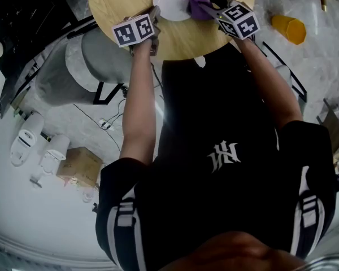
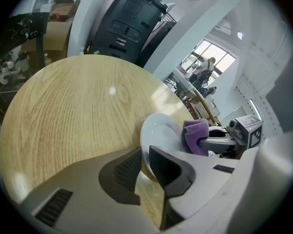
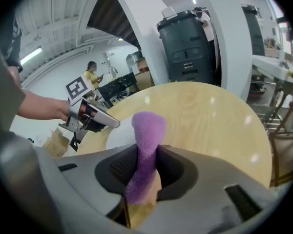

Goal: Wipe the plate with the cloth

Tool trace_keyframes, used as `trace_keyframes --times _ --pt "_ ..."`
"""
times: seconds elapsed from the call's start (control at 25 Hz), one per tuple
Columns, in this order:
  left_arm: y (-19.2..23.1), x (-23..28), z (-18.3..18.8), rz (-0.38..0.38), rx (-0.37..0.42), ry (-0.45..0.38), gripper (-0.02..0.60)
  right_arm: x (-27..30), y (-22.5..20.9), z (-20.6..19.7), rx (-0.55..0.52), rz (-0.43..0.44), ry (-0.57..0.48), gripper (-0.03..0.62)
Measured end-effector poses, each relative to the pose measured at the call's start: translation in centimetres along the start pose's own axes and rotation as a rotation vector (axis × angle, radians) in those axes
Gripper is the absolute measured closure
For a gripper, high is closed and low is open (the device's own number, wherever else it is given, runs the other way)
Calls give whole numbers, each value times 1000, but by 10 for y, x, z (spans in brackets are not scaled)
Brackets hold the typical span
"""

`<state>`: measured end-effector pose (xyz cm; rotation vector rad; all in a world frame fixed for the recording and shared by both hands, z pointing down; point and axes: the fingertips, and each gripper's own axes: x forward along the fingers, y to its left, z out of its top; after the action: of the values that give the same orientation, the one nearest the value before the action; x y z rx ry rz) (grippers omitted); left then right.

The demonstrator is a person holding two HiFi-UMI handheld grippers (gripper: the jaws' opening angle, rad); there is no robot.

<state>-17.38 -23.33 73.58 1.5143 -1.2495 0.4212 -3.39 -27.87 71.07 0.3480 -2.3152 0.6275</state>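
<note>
Head view looks steeply down past the person's torso [image 1: 214, 145] to the round counter [image 1: 118, 4] at the frame's top. Each gripper view rides close behind its fingers [image 2: 88, 184], facing across that counter; all three share the plate [image 2: 158, 130].

Your plate [image 1: 168, 4] sits on the counter [image 1: 118, 7]. Your left claw [image 1: 156, 17] grips its rim at 8 o'clock. The cloth [image 1: 196, 1] overlaps it at 3 o'clock.
</note>
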Motion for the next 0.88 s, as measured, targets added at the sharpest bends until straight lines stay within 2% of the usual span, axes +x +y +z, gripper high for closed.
trace_keyframes --times 0.12,0.24,0.4,0.52,0.6,0.72,0.88 --pt "0 0 0 2 0 1 525 -8 -9 0 22 -20 -7 488" --pt "0 0 -1 3 -3 -1 525 -14 -4 18 43 -8 -61 490" --pt "0 1 -2 3 -7 -6 525 1 31 52 55 106 -119 489" --pt "-2 2 0 1 -13 -13 525 36 64 57 67 213 -83 490" --pt "-3 2 0 2 -14 -15 525 55 74 52 72 240 -54 488" --pt "-3 3 0 -1 -11 -13 525 61 60 39 33 181 -12 488" --pt "-3 2 -1 -9 -8 -10 525 39 22 20 -37 86 44 488"
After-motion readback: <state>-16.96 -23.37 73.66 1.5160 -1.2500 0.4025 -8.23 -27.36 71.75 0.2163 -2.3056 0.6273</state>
